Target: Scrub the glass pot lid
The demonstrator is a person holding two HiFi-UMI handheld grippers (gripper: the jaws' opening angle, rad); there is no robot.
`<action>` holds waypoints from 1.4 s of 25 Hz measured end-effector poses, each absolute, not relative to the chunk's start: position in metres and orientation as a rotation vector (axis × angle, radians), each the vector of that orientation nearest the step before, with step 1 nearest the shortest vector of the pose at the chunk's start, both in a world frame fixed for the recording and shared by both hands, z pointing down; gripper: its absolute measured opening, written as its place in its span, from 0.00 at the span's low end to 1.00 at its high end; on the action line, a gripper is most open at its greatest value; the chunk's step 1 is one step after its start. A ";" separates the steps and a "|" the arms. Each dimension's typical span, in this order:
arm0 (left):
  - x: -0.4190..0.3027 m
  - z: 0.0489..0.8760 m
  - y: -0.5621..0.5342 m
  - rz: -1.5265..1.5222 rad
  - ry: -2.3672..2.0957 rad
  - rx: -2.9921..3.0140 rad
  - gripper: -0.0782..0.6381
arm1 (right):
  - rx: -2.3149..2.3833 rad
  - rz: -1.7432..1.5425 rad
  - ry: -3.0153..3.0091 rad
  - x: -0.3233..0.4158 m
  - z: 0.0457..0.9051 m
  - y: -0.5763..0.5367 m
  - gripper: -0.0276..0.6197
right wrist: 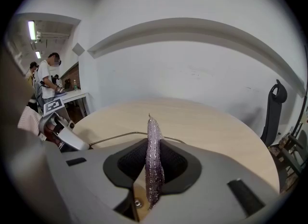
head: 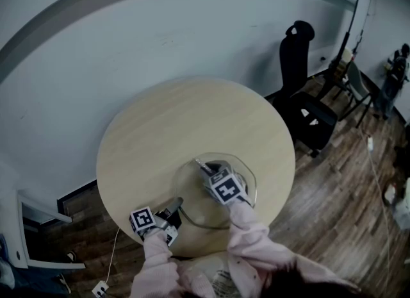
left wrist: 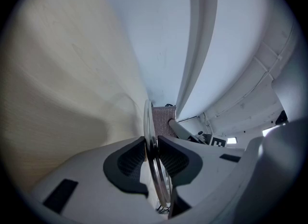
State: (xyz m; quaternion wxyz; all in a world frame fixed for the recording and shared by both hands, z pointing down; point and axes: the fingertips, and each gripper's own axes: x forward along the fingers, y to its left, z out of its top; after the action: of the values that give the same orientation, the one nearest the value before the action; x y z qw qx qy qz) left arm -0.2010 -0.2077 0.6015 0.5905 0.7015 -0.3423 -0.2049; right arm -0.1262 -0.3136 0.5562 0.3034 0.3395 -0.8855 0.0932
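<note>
Fingers clamped: left gripper (left wrist: 151, 153) on near-left rim of round glass pot lid (head: 194, 206); right gripper (right wrist: 154, 163) pinching thin purple scrub pad (right wrist: 154, 143) (over lid's middle).

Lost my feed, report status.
Left tongs clamped on glass lid rim. Right tongs gripping purple scrub pad over lid. Nothing else on table.

Count: one table (head: 160, 130), one lid (head: 192, 212), one pad (right wrist: 154, 165), two grippers (left gripper (head: 175, 204), right gripper (head: 204, 165)), one office chair (head: 301, 98) at upper right, two bystanders (right wrist: 48, 76) at upper left of the right gripper view.
</note>
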 end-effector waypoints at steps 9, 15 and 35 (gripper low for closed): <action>-0.202 0.603 -0.209 -0.471 -0.808 1.637 0.22 | 0.864 0.257 -2.364 -0.140 0.555 -0.303 0.17; -0.202 0.605 -0.208 -0.465 -0.819 1.630 0.22 | 0.831 0.242 -2.368 -0.149 0.554 -0.295 0.17; -0.205 0.605 -0.213 -0.463 -0.835 1.637 0.22 | 0.796 0.276 -2.375 -0.172 0.554 -0.276 0.17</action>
State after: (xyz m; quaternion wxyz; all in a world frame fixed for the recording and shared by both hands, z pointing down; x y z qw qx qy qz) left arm -0.2053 -0.2128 0.6055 0.5836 0.7013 -0.3579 -0.1985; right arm -0.1725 -0.2755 0.5539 0.3057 0.3007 -0.8974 0.1042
